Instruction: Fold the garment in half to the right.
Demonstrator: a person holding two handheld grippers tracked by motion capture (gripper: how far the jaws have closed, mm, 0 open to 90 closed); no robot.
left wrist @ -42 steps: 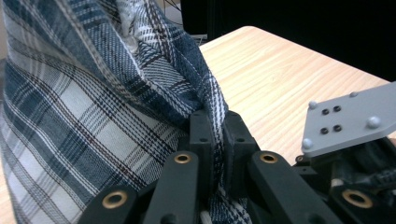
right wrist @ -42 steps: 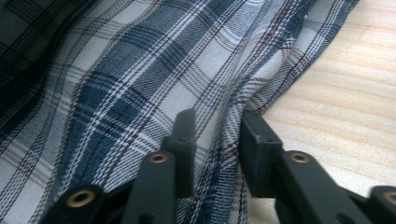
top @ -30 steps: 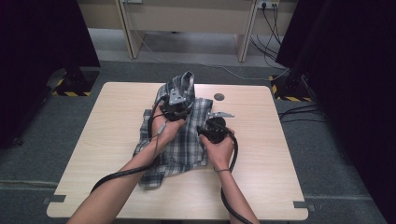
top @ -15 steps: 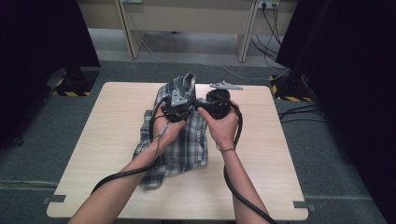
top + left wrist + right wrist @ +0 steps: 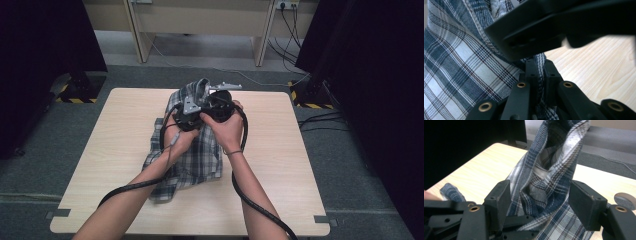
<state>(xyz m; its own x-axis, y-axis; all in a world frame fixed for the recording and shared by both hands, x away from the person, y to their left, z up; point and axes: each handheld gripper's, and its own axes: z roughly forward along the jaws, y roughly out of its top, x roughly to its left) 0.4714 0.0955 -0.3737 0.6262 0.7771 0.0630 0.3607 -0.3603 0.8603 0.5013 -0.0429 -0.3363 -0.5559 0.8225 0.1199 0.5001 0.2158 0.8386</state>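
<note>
Overhead, the plaid shirt (image 5: 192,155) lay crumpled mid-table (image 5: 110,150), one part lifted between two hands; the left gripper (image 5: 189,114) sat just left of the right gripper (image 5: 220,102), both touching the cloth; up close, the left gripper view showed its jaws clamped on a striped fold of shirt (image 5: 461,62), the other gripper's dark body looming above; the right gripper view showed jaws spread wide, having just been opening, with raised fabric (image 5: 549,170) standing loose between them; no writing was legible.

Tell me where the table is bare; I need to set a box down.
The table is bare left of the shirt to its left edge, and right of it to the right edge. The middle is crowded: shirt, both hands and cables.
</note>
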